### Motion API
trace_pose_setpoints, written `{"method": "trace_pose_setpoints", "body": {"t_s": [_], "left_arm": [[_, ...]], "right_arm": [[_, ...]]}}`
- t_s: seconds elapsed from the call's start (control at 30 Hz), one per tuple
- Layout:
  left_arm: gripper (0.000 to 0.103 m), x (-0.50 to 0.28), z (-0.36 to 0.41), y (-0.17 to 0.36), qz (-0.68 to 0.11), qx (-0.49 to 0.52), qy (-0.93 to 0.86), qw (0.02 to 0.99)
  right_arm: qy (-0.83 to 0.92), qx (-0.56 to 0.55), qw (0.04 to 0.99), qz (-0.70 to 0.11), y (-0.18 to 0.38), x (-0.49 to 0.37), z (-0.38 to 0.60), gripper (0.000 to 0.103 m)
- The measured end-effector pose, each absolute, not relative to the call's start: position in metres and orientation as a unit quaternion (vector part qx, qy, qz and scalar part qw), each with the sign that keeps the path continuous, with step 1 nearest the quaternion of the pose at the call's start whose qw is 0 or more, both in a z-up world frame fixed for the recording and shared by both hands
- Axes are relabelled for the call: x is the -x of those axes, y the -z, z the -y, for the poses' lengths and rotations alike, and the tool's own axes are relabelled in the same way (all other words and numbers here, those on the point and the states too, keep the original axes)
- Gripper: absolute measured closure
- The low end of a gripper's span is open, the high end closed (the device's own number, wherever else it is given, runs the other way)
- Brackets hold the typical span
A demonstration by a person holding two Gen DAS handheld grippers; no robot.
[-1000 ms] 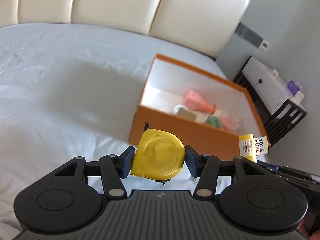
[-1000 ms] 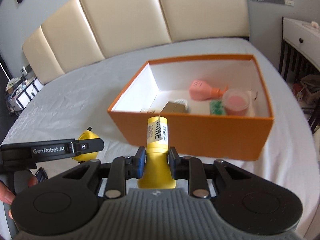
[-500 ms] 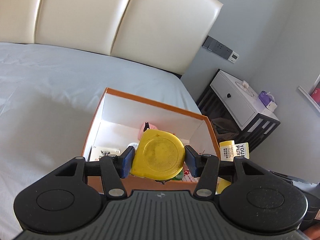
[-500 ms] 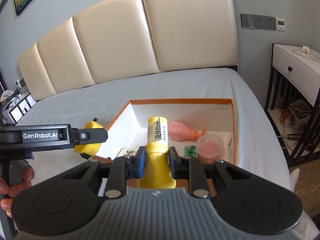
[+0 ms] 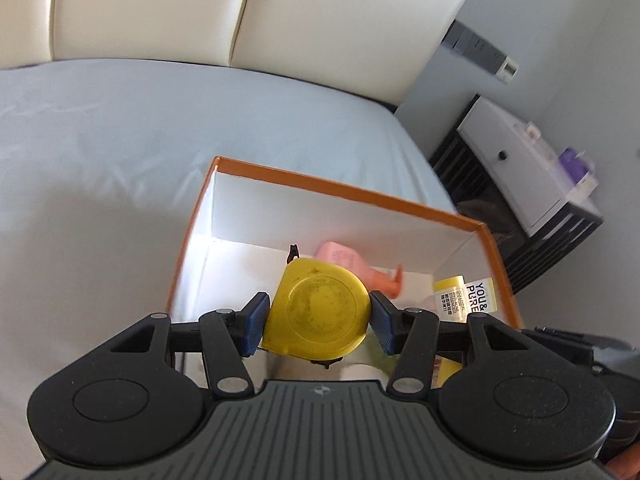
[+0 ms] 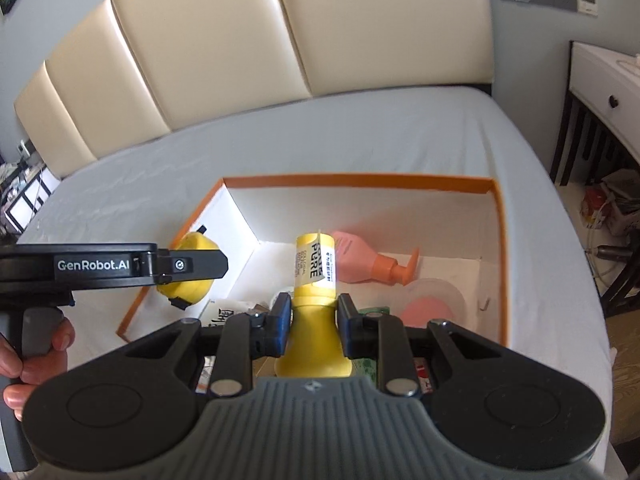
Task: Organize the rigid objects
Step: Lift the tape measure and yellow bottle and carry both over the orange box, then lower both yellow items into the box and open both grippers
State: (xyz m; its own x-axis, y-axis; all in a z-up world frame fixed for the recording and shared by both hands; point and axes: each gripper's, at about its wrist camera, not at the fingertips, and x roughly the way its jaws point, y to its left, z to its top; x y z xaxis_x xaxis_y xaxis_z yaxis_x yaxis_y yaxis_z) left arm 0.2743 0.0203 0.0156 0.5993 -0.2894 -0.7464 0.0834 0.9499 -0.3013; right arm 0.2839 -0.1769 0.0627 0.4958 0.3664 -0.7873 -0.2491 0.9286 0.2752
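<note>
My left gripper [image 5: 318, 316] is shut on a yellow tape measure [image 5: 316, 312] and holds it over the near left part of the open orange box [image 5: 340, 190]. My right gripper [image 6: 314, 314] is shut on the neck of a yellow bottle [image 6: 314, 280] with a white label, above the box's [image 6: 360, 179] near side. The left gripper and tape measure [image 6: 190, 284] show at the left of the right wrist view. The bottle's top [image 5: 464, 294] shows at the right of the left wrist view.
The box lies on a pale blue bed [image 6: 360, 136] and holds a pink pump bottle [image 6: 360, 258], a clear cup with pink contents [image 6: 430, 300], a green item and printed packets. A cream headboard [image 6: 280, 40] stands behind. A white nightstand [image 6: 604, 92] is at the right.
Both grippers have moved forward and up over the box with their objects held. The view now looks down into the box instead of at its front wall.
</note>
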Motion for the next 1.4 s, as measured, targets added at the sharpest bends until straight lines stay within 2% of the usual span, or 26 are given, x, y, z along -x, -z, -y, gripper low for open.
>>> {"method": "trace_pose_setpoints", "body": {"t_s": [0.37, 0.67, 0.83, 0.97, 1.13, 1.23, 1.37, 1.4], "left_arm": [[0.042, -0.306, -0.019, 0.009, -0.467, 0.068, 0.093, 0.877], [0.042, -0.317, -0.017, 0.010, -0.467, 0.038, 0.110, 0.877], [0.042, -0.318, -0.009, 0.010, -0.464, 0.015, 0.103, 0.880], [0.042, -0.320, 0.019, 0.009, -0.451, -0.077, 0.091, 0.885], [0.042, -0.330, 0.045, 0.017, -0.451, -0.151, 0.077, 0.876], [0.043, -0.338, 0.041, 0.028, -0.462, -0.149, 0.070, 0.871], [0.048, -0.344, 0.035, 0.039, -0.478, -0.141, 0.066, 0.864], [0.059, -0.345, 0.035, 0.041, -0.480, -0.140, 0.067, 0.863]], "right_arm": [[-0.169, -0.038, 0.813, -0.556, -0.010, -0.336, 0.150, 0.079], [-0.157, -0.029, 0.801, -0.578, 0.002, -0.345, 0.145, 0.078], [-0.155, -0.026, 0.816, -0.556, -0.009, -0.336, 0.150, 0.070], [-0.153, -0.011, 0.838, -0.524, -0.021, -0.319, 0.156, 0.062], [-0.148, -0.013, 0.833, -0.533, -0.019, -0.313, 0.158, 0.059], [-0.144, -0.008, 0.837, -0.528, -0.022, -0.311, 0.158, 0.058], [-0.145, -0.007, 0.838, -0.526, -0.025, -0.310, 0.159, 0.056], [-0.144, -0.007, 0.839, -0.526, -0.026, -0.309, 0.159, 0.056]]}}
